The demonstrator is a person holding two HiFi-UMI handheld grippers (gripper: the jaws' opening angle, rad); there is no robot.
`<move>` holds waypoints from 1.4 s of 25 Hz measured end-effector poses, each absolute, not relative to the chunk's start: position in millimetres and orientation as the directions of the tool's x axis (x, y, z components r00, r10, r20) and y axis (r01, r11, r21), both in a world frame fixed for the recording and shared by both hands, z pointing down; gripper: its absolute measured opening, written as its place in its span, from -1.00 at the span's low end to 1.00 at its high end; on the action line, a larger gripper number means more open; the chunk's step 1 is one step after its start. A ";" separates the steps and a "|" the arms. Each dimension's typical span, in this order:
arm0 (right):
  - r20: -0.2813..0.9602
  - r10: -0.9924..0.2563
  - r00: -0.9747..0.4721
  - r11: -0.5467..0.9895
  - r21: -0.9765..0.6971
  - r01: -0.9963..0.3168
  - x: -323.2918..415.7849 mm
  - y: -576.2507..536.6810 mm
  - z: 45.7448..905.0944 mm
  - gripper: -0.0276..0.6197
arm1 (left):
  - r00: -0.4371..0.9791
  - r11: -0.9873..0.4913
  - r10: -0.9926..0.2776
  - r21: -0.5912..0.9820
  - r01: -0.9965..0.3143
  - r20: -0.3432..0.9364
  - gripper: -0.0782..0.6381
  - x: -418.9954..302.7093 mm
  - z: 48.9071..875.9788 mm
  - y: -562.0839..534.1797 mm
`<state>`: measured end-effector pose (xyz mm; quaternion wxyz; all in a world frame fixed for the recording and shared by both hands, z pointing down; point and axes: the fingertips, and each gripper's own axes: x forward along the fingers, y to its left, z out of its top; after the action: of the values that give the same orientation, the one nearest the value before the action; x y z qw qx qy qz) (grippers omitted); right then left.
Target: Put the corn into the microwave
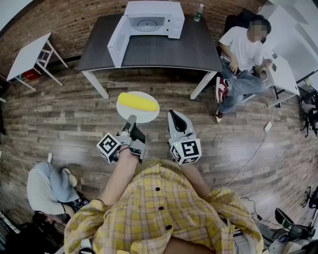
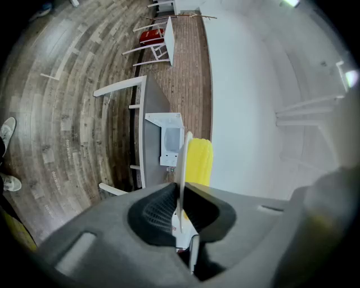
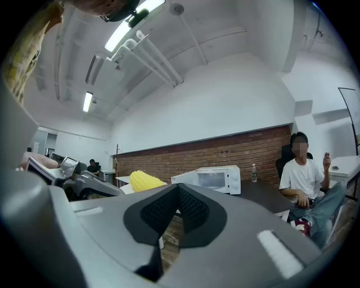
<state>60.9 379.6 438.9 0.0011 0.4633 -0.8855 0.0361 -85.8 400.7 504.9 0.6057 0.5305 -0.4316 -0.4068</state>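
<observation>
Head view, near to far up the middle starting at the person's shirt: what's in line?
Yellow plaid shirt → left gripper, shut on the plate's rim → plate carrying the corn → wood floor → dark table → microwave, door open.

The dark table (image 1: 169, 49) carries an open microwave (image 1: 149, 22) and a bottle (image 1: 198, 13).

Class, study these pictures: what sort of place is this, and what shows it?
Probably an office or lab workroom, not a home kitchen: the microwave sits on a dark desk, a white work table stands by the brick wall, and strip lights hang overhead.
</observation>
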 end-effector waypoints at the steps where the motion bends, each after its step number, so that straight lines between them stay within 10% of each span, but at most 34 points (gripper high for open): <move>1: 0.035 -0.820 -0.572 0.569 -0.064 -0.820 61.5 380.4 439.2 -0.90 | 0.295 0.106 -0.951 0.994 0.034 0.092 -0.70 -85.6 504.8 401.4; 35: 0.041 -0.784 -0.620 0.616 -0.070 -0.784 103.7 353.9 459.2 -0.90 | 0.239 0.078 -0.969 0.993 0.089 0.055 -0.70 -29.2 514.5 371.4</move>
<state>103.7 353.9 459.2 0.0030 0.4362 -0.8990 0.0403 -29.2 371.4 514.5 0.5963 0.5139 -0.4282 -0.4438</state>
